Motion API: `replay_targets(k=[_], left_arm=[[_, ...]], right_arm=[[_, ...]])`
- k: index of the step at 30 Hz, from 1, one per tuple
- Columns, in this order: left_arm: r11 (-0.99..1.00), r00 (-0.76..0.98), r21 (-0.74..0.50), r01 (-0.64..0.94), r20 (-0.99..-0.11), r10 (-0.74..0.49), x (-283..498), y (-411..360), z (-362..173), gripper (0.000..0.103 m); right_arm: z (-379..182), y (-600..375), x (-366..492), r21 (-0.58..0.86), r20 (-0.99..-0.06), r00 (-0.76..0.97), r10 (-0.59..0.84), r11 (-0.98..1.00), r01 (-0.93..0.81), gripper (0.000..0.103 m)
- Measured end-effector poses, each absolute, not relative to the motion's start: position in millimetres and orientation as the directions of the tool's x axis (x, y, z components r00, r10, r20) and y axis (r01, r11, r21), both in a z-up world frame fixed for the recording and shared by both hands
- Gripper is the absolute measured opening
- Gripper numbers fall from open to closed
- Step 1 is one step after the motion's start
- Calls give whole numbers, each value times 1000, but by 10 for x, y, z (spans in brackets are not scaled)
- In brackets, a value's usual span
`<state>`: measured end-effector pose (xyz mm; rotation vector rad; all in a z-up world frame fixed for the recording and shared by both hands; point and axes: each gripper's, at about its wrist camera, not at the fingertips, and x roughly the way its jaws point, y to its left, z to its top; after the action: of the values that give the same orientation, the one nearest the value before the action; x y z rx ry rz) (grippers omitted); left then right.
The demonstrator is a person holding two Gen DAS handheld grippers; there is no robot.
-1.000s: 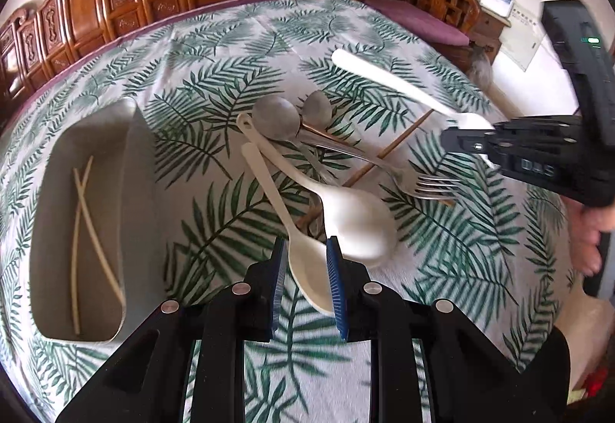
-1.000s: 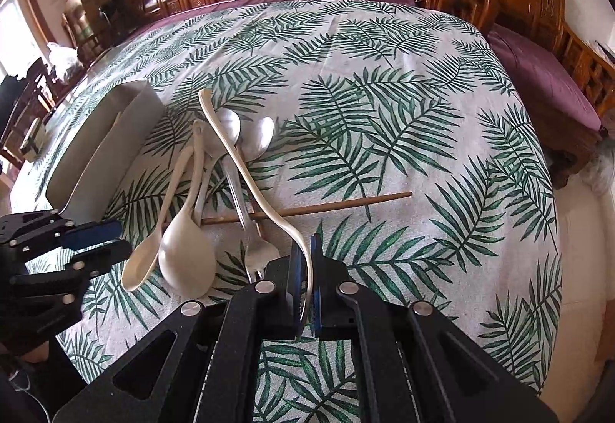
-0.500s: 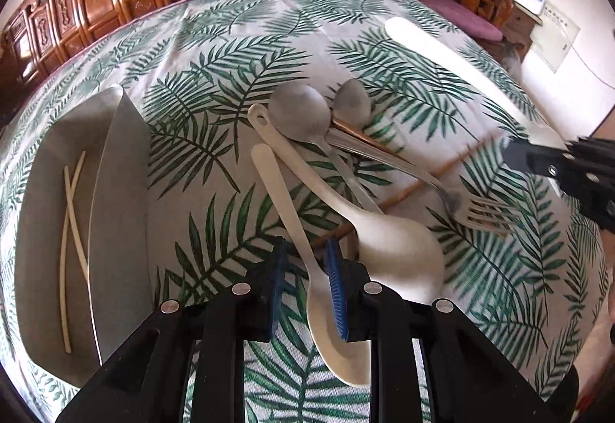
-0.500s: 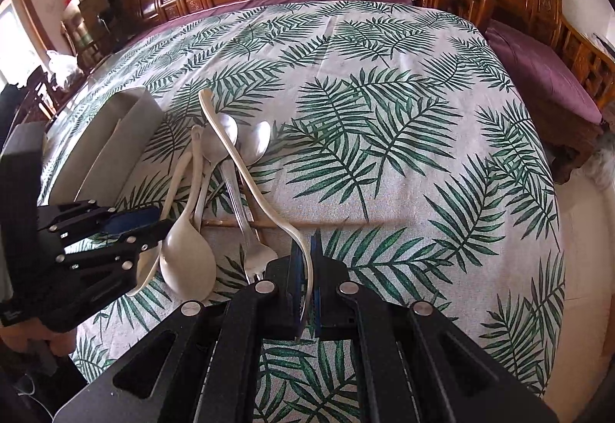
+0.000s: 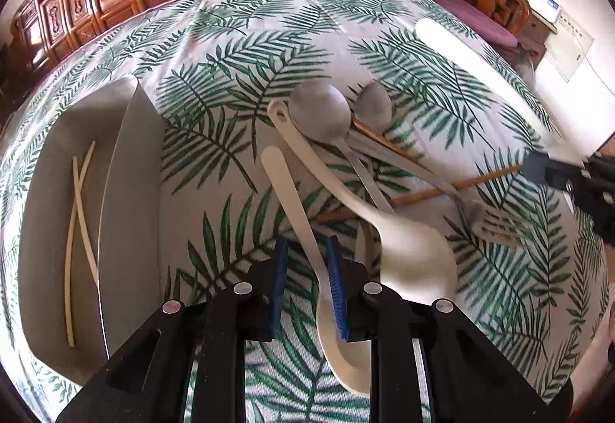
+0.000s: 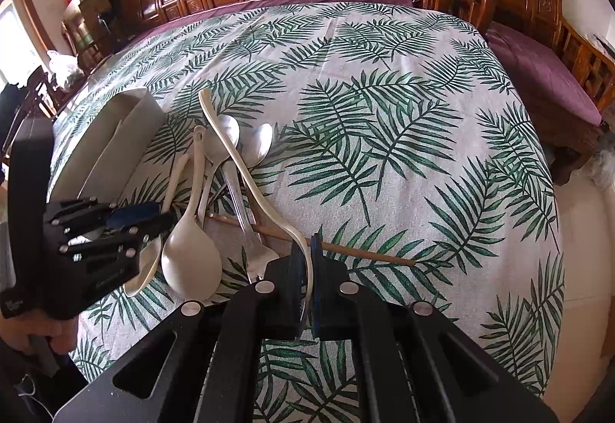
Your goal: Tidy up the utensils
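On the palm-leaf tablecloth (image 6: 384, 123): grey organizer tray (image 5: 127, 230) with two pale chopsticks (image 5: 78, 230), beside heaped spoons. Right gripper (image 6: 306, 269) clamped shut on a cream spoon (image 6: 246, 161). Left gripper (image 5: 305, 261) parted, straddling a white spoon (image 5: 296, 207), pads not pressing.

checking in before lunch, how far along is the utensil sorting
Early. Done: only two pale chopsticks lie in the tray. In hand: the right claw is shut on a cream spoon; the left claw straddles another spoon's handle. Left: a big cream spoon, two metal spoons, a fork, one wooden chopstick.
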<state>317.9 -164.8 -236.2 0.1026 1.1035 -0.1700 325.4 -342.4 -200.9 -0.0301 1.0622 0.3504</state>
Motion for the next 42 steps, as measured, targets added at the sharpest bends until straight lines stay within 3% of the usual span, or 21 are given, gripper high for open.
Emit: replay_targets(k=[5,13,42], left_arm=[[978,434,17,209,-897,-77,3102,-1698,-2362,20],[966,431,80,245,-902,-35,3090,-1763,-2341,6],[980,595,64,187,-802,-61,2875,-875,-1478,6]], right_arm=[[-2011,-3422,3253,140,-860,437,265,945,-297,5],[-1997,-3417,3257,136,-859,439,262,945,-297,5],[-1812,-2924,3134,74,-865,445,232,936,-345,5]])
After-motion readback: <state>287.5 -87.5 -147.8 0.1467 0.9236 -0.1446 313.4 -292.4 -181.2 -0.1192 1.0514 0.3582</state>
